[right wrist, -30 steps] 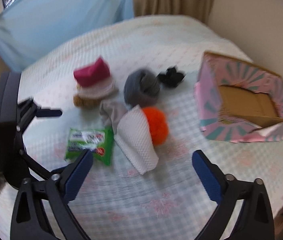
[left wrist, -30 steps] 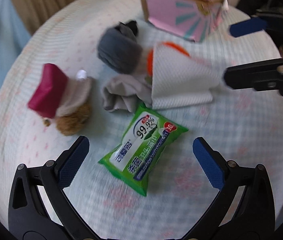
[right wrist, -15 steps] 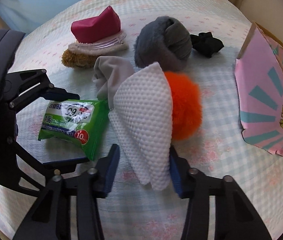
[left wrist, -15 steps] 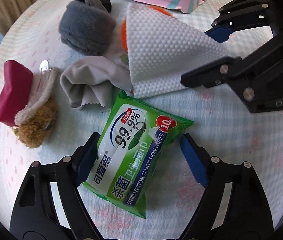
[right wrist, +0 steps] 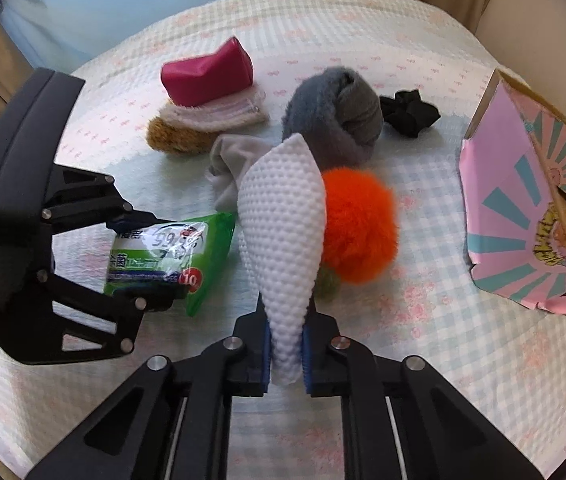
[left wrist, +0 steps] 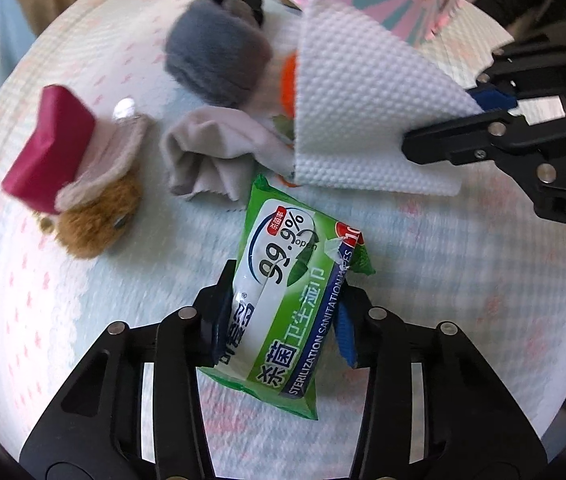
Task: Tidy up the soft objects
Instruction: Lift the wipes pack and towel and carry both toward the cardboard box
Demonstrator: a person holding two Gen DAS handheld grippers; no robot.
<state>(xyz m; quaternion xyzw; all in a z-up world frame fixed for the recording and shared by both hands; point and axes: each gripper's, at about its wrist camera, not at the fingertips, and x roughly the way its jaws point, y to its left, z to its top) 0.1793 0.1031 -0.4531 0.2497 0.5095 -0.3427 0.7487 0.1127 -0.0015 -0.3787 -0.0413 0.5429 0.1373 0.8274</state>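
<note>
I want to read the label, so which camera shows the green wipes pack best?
The left wrist view: the green wipes pack fills the centre, label facing up, between the left gripper's pads. The right wrist view shows it smaller, side-on, with glare.

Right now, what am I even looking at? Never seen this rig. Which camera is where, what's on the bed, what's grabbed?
No robot arm here: a person carries a two-finger clamp in each hand, each with a fisheye camera looking forward along its fingers. One picture is from the left clamp, the other from the right, so each also shows the other clamp.

The left gripper has just been closing, its pads pressing on the green wipes pack. The right gripper has just closed on the end of the white textured cloth.

Also on the patterned bed cover: an orange pompom, a rolled grey fleece, a pale grey cloth, a black scrunchie, a magenta pouch on a brown plush, and a pink cardboard box, open.
</note>
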